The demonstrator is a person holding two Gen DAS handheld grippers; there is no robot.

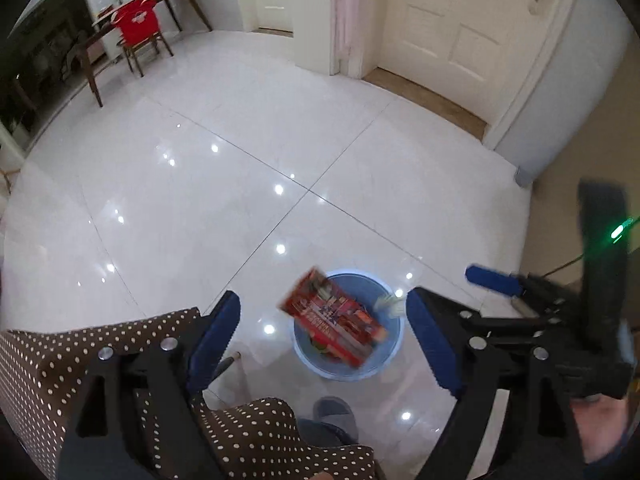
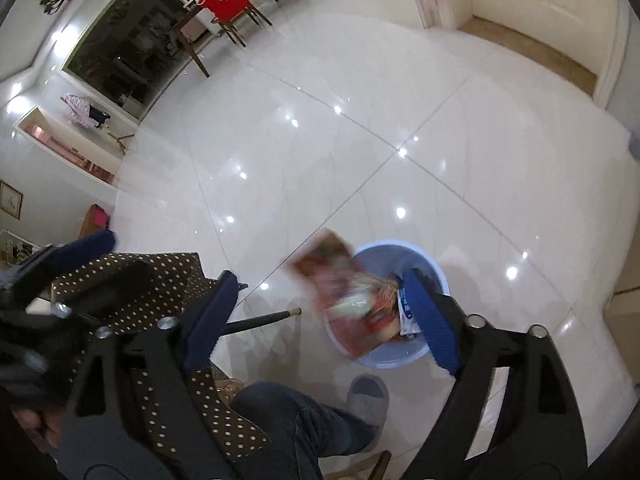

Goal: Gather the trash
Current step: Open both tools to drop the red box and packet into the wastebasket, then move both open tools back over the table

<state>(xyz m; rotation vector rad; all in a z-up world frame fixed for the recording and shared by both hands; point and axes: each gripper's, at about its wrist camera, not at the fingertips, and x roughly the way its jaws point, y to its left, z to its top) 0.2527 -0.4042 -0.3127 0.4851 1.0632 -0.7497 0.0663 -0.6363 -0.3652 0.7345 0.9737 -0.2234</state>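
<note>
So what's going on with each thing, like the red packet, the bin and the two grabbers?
red packet: blurred, tilted over the bin's mouth, nothing gripping it.
blue bin: upright on the floor, uncovered, trash already inside.
left gripper: fingers wide open, holding nothing.
right gripper: fingers wide open, holding nothing.
white door: shut.
red-covered chair: upright beside the table.

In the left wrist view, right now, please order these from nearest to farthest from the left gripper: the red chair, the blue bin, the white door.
1. Blue bin: on the floor just ahead of the left gripper, between its open jaws.
2. White door: far, upper right.
3. Red chair: far, upper left.
Door and chair are too close to rank surely.
</note>
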